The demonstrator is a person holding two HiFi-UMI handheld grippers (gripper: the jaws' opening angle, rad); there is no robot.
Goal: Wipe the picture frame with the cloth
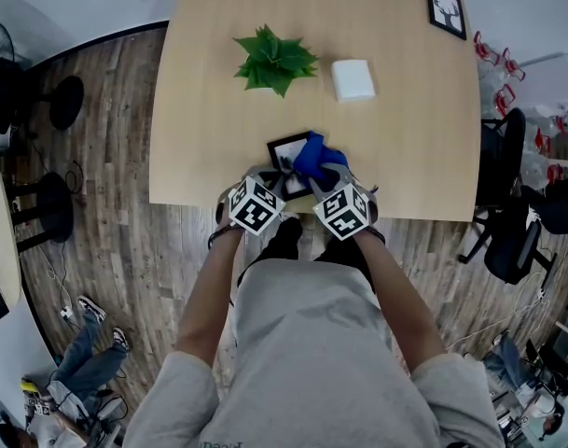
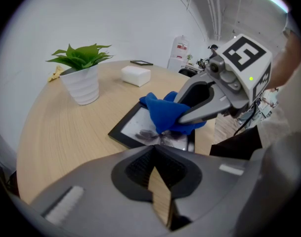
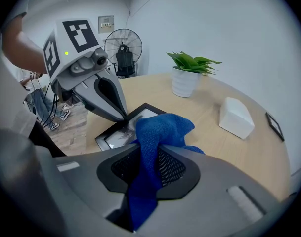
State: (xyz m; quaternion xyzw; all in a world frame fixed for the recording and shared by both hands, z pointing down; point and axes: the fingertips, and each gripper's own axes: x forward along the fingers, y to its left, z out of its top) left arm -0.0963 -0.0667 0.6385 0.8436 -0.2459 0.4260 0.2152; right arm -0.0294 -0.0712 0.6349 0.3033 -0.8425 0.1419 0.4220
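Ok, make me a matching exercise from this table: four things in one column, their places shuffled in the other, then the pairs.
Things:
1. cloth
2. plant
3. box
4. small frame

Places:
a. at the far right corner of the table
b. clamped between the jaws of the right gripper
c. standing in a white pot
d. just right of the plant in the head view

Pairs: 1-b, 2-c, 3-d, 4-a
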